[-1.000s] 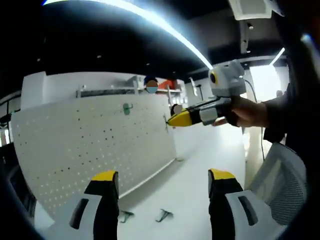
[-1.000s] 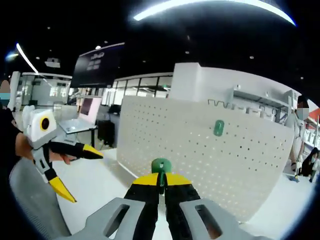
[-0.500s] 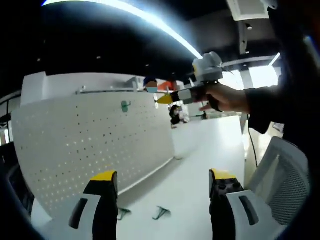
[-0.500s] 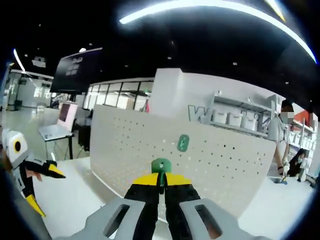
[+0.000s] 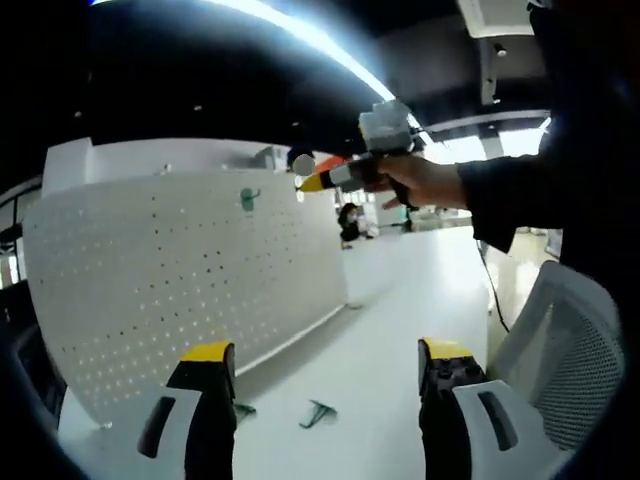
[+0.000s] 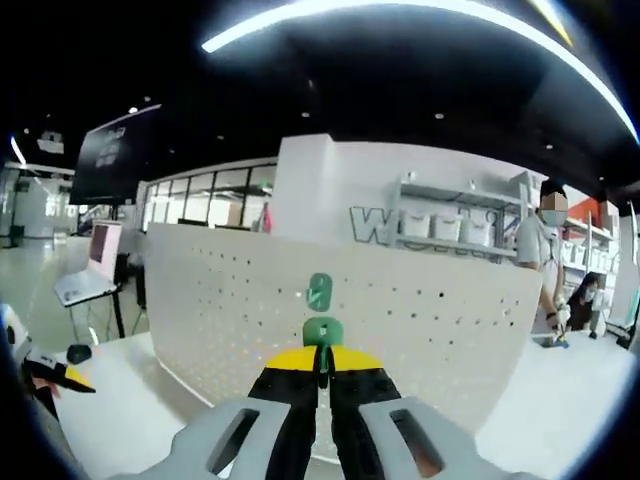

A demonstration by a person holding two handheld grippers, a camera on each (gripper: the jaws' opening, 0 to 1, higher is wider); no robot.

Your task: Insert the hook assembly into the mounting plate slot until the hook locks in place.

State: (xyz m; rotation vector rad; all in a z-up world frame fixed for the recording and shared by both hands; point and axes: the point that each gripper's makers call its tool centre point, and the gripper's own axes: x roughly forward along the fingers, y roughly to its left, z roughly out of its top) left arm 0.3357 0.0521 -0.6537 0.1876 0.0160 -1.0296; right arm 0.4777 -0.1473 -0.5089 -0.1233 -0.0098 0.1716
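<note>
Left gripper (image 5: pixel 322 365): I saw my own jaws standing wide apart at the bottom of the left gripper view, with nothing between them.
Right gripper (image 6: pixel 321 362): in the right gripper view my jaws were pinched together on the green hook (image 6: pixel 322 331), whose rounded top stuck up just above the yellow tips.
Loose hooks (image 5: pixel 318 412): two small green pieces lay on the white table (image 5: pixel 400 330) between my left jaws, near the foot of the board.
Chair (image 5: pixel 560 350): a pale mesh chair back sat at the right of the left gripper view, close to my side of the table.
Pegboard (image 6: pixel 400 330): the white perforated mounting plate stood upright on the table, straight ahead of the held hook; I could not tell whether the hook touched it.
Mounted hook (image 6: pixel 319 291): one green hook already sat on the board's upper row, just above the hook I held as the right gripper view showed it; it also showed in the left gripper view (image 5: pixel 248 198).
Right gripper from the left side: it was held high by a hand (image 5: pixel 420 183) in a dark sleeve, yellow tip pointing at the board's top edge.
Left edge of right view: a yellow jaw tip (image 6: pixel 72 378) of my other gripper peeked in low.
Far background: a desk with a laptop (image 6: pixel 85 285), shelving with bins (image 6: pixel 450 225), and two people (image 6: pixel 545 265) beyond the board's right end.
Overhead: a long ceiling light strip (image 6: pixel 400 12).
</note>
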